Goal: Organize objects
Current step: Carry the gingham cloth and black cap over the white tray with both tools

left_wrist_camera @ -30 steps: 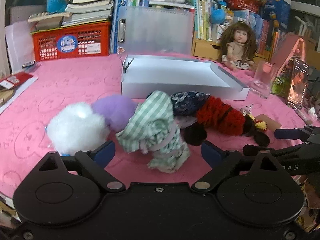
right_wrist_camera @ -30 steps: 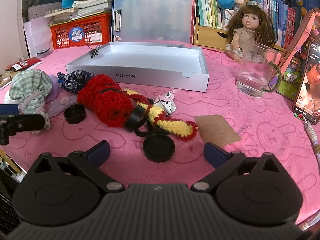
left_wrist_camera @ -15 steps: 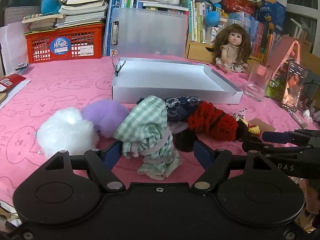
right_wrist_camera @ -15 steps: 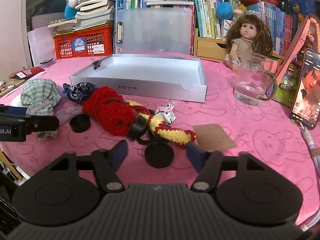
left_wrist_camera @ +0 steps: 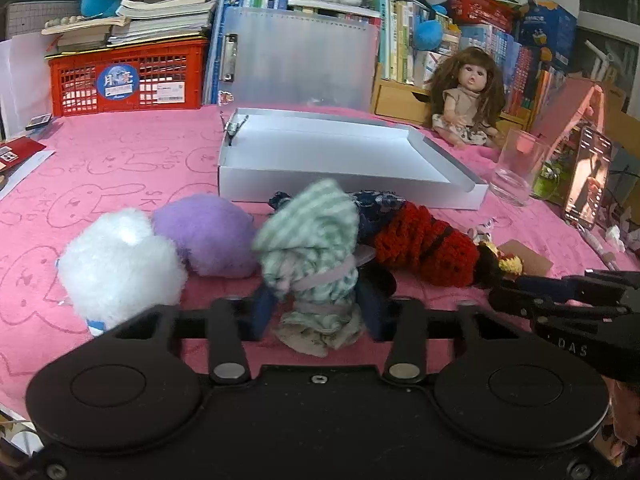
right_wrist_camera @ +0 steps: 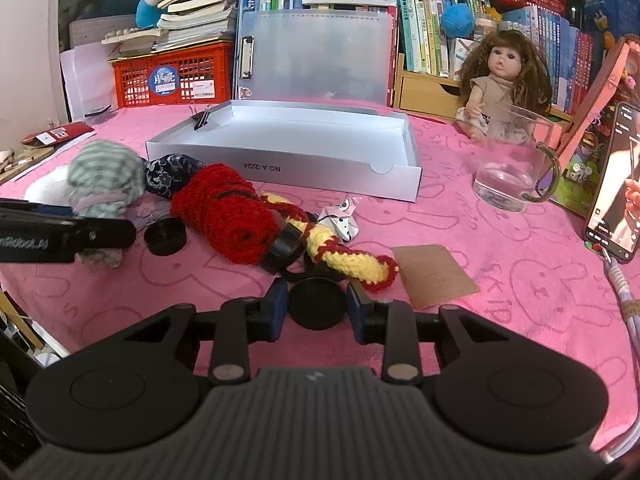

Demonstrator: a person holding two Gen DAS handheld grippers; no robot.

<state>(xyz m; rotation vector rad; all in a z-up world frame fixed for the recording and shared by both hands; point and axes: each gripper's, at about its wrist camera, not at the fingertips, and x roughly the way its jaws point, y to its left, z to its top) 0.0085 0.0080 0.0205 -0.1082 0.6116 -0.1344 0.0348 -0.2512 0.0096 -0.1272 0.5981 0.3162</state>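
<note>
My left gripper (left_wrist_camera: 319,309) has its jaws closing, and the blue pads press both sides of a green checked cloth bundle (left_wrist_camera: 310,240) on the pink cloth. To the bundle's left lie a purple fluffy ball (left_wrist_camera: 208,240) and a white fluffy ball (left_wrist_camera: 116,264). My right gripper (right_wrist_camera: 317,309) is closing too, its pads against the rim of a black round lid (right_wrist_camera: 318,300). Just beyond the lid lie a red crochet roll (right_wrist_camera: 228,216) and a yellow-red crochet strip (right_wrist_camera: 348,258). A shallow white box (right_wrist_camera: 288,140) stands open behind them.
A second black lid (right_wrist_camera: 165,236), a dark patterned cloth (right_wrist_camera: 170,174) and a brown card (right_wrist_camera: 434,276) lie nearby. At the right stand a glass mug (right_wrist_camera: 508,168), a phone (right_wrist_camera: 616,184) and a doll (right_wrist_camera: 500,76). A red basket (right_wrist_camera: 172,76), a clear folder and books line the back.
Both pairs of jaws have come in from wide open: the left around the green checked bundle, the right around the black lid. Neither hand has shifted much.
</note>
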